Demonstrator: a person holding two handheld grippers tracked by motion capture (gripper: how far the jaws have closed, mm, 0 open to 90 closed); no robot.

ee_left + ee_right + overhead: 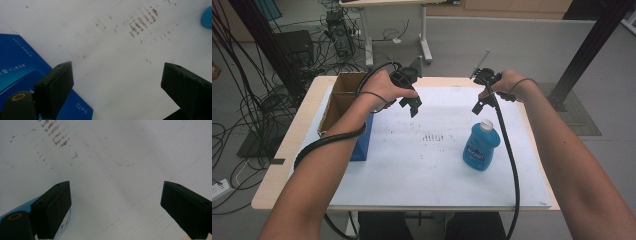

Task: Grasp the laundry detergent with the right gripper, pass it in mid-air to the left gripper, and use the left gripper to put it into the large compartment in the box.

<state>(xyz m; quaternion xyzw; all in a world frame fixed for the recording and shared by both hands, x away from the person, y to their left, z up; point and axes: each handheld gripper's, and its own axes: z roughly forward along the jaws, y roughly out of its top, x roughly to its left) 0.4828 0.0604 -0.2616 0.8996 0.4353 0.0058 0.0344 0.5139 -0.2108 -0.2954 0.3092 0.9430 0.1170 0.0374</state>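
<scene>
A blue liquid bottle (481, 147) with a white cap stands right of centre on the white sheet (432, 170). My right gripper (478, 105) hovers above and just behind it, jaws open and empty. In the right gripper view the gripper (116, 185) looks down on bare sheet, with the bottle (64, 220) peeking out behind its left jaw. My left gripper (410, 106) is held above the sheet beside an open cardboard box (343, 97) with blue sides. The gripper (117, 68) stands wide open over the sheet, the blue box (17, 62) at lower left, the bottle (207, 17) at the far right edge.
Brown smudges (434, 136) mark the middle of the sheet. The box stands along the table's left edge (287, 145). Beyond the table are tangled cables (327, 45), a table leg (426, 47) and a black frame post (584, 55) at the right.
</scene>
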